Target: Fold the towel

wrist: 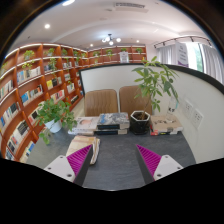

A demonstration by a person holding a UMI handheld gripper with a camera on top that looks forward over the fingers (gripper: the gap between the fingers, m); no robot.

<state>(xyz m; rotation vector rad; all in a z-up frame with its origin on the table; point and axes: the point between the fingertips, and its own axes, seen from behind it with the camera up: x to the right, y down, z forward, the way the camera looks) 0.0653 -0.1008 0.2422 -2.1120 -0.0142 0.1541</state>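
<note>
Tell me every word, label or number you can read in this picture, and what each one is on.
None can be read.
Book spines on the orange wooden bookshelves: too small to read.
Stack of books and papers on the dark grey table: any print too blurred to read.
Small black bin: no label visible.
The gripper fingers, open over the table, carry no text.

The towel (86,149) is a pale beige cloth, lying rumpled on the dark desk (120,160) just ahead of my left finger, untouched by my tongs (113,160).
</note>
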